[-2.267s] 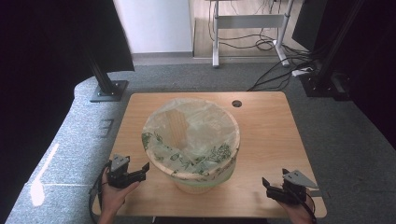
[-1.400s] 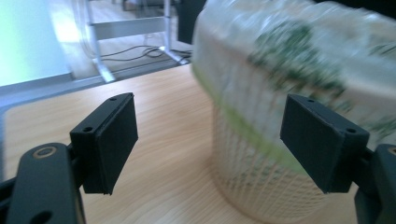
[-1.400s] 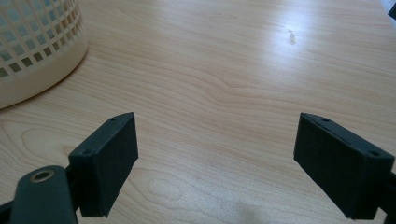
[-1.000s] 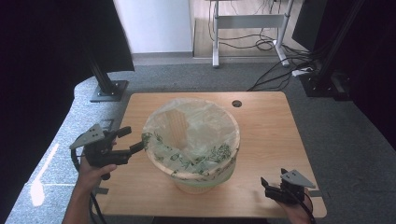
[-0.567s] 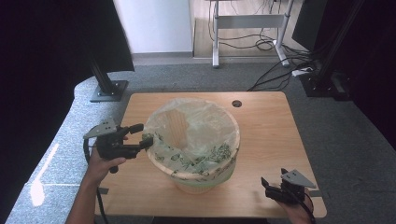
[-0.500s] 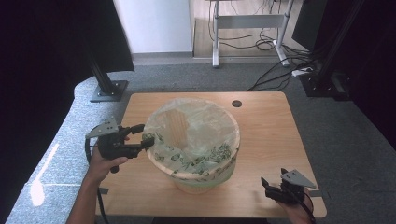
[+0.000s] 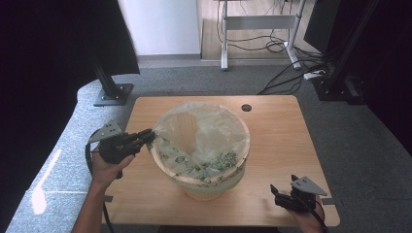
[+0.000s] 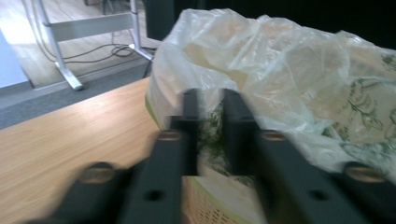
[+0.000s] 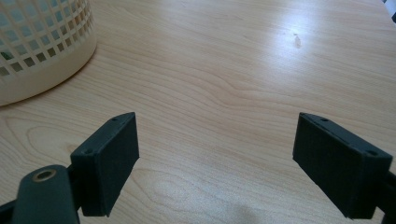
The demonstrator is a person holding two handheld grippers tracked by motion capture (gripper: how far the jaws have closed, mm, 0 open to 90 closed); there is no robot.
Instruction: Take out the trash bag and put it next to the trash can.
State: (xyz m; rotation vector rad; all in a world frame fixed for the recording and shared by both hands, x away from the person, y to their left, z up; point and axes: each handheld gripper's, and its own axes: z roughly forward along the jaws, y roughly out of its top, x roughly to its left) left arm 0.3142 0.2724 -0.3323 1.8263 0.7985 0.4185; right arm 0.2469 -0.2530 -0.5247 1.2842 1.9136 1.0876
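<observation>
A cream lattice basket [image 7: 214, 188] stands mid-table, lined with a clear plastic bag [image 7: 204, 131] printed with green leaves and folded over the rim. My left gripper [image 7: 148, 135] is at the basket's left rim. Its jaws have just been closing and now pinch the bag's folded edge [image 8: 211, 135] between them. In the left gripper view the gripper [image 8: 210, 107] is blurred, with only a narrow gap that the bag fills. My right gripper [image 7: 273, 191] rests on the table at the front right, open, with bare wood between its jaws [image 9: 217, 135]. The basket's wall [image 9: 42, 42] is off to its left.
The wooden table [image 7: 282, 141] has a small round hole [image 7: 246, 107] near its far edge. Beyond it are grey carpet, a black stand base [image 7: 112, 93] at the left, a desk frame and cables at the back.
My left hand lifted from the table's front left and moved to the basket's left rim, where its jaws closed on the bag's edge. The right gripper has stayed put.
</observation>
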